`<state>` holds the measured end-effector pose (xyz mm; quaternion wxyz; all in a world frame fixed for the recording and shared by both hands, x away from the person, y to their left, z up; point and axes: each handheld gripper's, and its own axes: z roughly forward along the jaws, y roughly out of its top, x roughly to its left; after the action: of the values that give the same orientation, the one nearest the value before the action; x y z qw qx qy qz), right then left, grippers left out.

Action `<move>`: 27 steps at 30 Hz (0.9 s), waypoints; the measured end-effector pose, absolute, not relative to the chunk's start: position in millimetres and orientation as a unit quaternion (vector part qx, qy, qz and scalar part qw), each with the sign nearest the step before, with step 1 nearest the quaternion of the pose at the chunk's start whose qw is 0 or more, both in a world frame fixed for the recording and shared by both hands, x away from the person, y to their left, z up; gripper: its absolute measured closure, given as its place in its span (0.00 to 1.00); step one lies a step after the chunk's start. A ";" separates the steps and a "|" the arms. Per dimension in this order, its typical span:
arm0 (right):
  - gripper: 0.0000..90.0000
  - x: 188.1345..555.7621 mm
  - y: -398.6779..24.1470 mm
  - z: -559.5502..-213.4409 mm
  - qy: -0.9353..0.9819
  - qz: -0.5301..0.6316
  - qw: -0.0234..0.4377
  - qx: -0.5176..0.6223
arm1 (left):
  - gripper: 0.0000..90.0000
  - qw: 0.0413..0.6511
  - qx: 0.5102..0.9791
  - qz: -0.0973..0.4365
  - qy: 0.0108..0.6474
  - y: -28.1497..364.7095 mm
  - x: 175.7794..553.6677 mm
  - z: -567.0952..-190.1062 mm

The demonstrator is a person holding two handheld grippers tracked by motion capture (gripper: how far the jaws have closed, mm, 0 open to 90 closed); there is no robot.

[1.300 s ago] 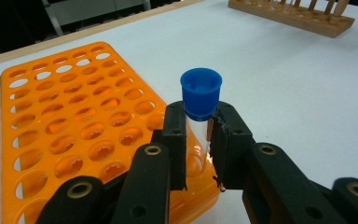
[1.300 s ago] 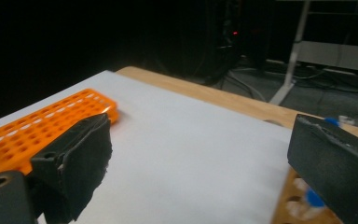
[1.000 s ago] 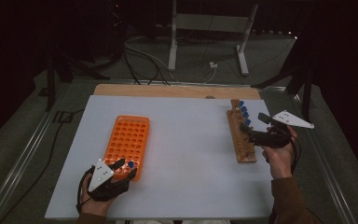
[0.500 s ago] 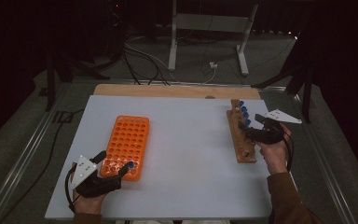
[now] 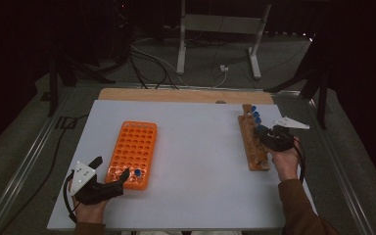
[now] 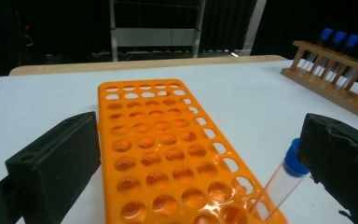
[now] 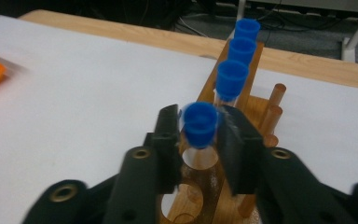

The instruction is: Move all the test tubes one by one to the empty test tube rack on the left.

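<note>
Dark room behind, cables and a metal stand leg on the floor, white tabletop [image 5: 196, 161] up front with a bare wooden strip along its far edge.

Over on the left: left gripper [image 5: 108, 172] low at the near corner of the orange rack [image 5: 133, 152], jaws spread wide, just been opening, pads off everything. Between those spread jaws in the left gripper view, one blue-capped tube [image 6: 282, 184] seated in a near-corner hole of the orange rack, long axis leaning, cap end up and tipped toward the right-hand jaw, clear end down in the hole. Just beside that jaw, whether touching cannot be told. Rest of the rack's holes in sight bare, long side running away from the person.

Middle of the tabletop: plain white.

Over on the right: wooden rack [image 5: 252, 144], long and narrow, running away from the person, a row of blue-capped tubes [image 7: 233, 74] standing at its far half, caps up, near holes vacant. Right gripper [image 7: 200, 123] on the nearest tube of the row [image 7: 199, 122], jaws just been closing, now pinching the blue cap from both sides. Tube upright, long axis vertical, clear end down through the wooden rack's top hole. Next tube in the row right behind the pinched one, wooden pegs just to its right in the right gripper view.

No brands, labels or readable writing anywhere.
</note>
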<state>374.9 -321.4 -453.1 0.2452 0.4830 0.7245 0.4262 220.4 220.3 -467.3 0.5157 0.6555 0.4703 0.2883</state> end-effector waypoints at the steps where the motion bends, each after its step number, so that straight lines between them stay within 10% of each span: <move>1: 0.80 375.4 -320.8 -453.9 0.725 0.423 0.246 0.485 | 0.01 0.515 0.655 0.287 0.472 220.8 220.6 -467.8; 27: 0.85 369.1 -319.9 -439.0 0.710 0.422 0.267 0.496 | 0.01 0.506 0.652 0.288 0.487 223.6 225.1 -468.4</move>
<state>369.1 -319.9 -439.0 0.2672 0.4965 0.7098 0.4223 225.1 223.6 -468.4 0.5057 0.6517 0.4866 0.2878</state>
